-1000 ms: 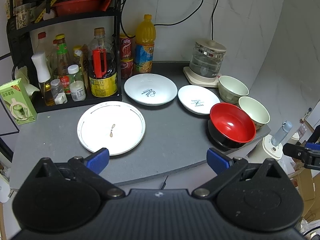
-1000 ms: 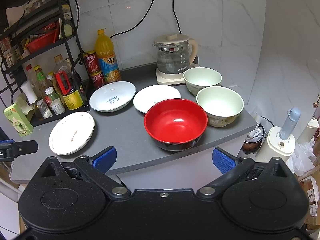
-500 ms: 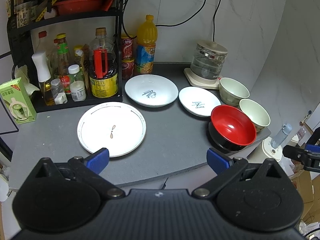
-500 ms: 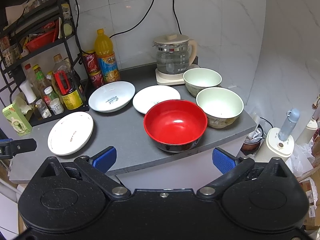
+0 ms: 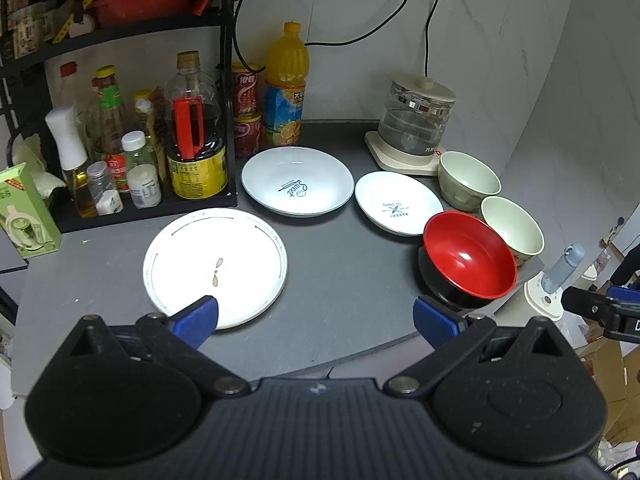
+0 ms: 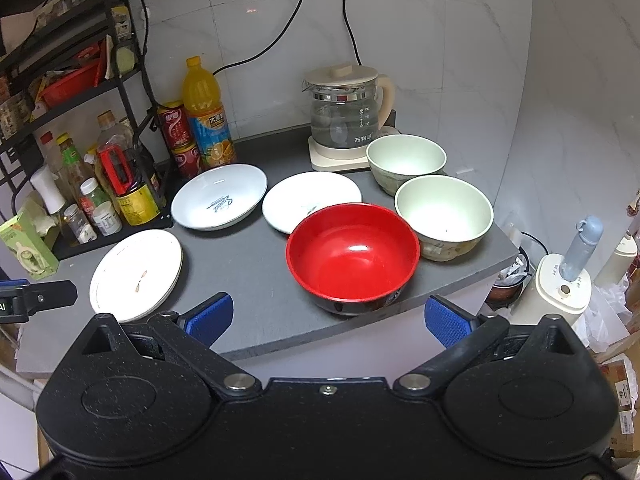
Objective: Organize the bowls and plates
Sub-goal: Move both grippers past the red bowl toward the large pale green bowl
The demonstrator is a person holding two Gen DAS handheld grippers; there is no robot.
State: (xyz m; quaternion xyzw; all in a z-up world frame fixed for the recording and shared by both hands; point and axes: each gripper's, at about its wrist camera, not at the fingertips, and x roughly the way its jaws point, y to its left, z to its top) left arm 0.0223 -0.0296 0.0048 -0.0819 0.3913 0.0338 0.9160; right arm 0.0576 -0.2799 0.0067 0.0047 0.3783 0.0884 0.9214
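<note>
In the left wrist view our left tongs are spread wide and hold nothing, hovering over the front edge of the dark grey worktop. Just ahead, near the front left, lies the flat white plate with a thin dark rim line; behind it, toward the back edge, sits the deep white plate with blue lettering, and beside that, to the right, the smaller shallow white dish. At the right edge we see the glossy red bowl with a black outside, with two pale green bowls behind it, near the glass kettle on its cream base. A black wire rack of bottles fills the back left corner. In the right wrist view our right tongs are likewise spread and empty, off the front edge, facing the red bowl, which sits close to the front right corner. The nearer pale green bowl looks to be touching or just beside it; we cannot tell which. We judge the plates to be stiff, glazed, slippery and breakable, lying flat, so the rim is the only hold, one finger under the lip. The red bowl looks light and lacquered; we would pinch its wall at the rim, inside and outside, and lift gently.
</note>
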